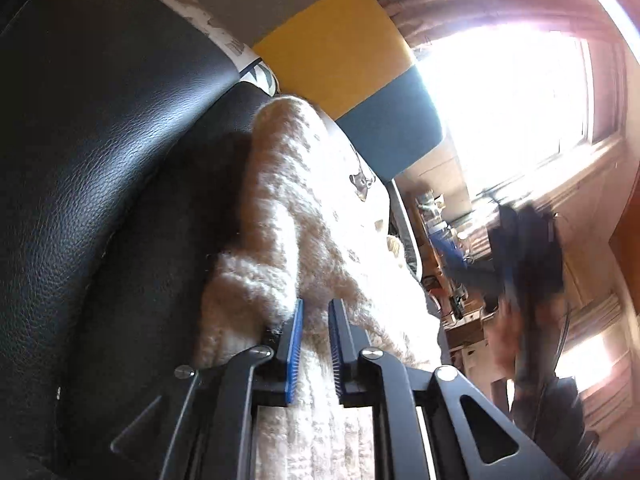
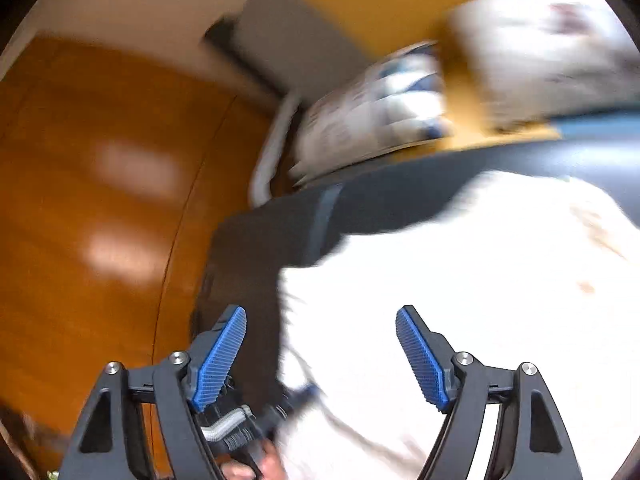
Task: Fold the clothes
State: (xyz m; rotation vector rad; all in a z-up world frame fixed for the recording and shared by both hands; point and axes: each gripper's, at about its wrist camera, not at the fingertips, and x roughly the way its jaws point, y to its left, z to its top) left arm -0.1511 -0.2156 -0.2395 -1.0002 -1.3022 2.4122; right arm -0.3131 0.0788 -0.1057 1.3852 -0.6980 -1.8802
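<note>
A cream fleece garment point(image 1: 296, 200) lies over the black leather sofa seat point(image 1: 100, 140). My left gripper point(image 1: 316, 308) is shut on a fold of this fleece, with fabric pinched between its blue pads point(image 1: 295, 344). In the right wrist view the garment point(image 2: 460, 300) shows as a pale, motion-blurred sheet on the sofa point(image 2: 400, 196). Above its left edge my right gripper point(image 2: 320, 320) hangs open with nothing between its fingers. A blurred dark shape at the right of the left wrist view is the right gripper point(image 1: 528, 256) held by a hand.
Yellow point(image 1: 340, 44) and dark teal point(image 1: 396, 120) cushions stand behind the sofa. A patterned pillow point(image 2: 372, 116) rests on the sofa back. Orange wooden floor point(image 2: 100, 200) lies to the left of the sofa. A bright window point(image 1: 512, 104) and cluttered shelves point(image 1: 440, 232) are beyond.
</note>
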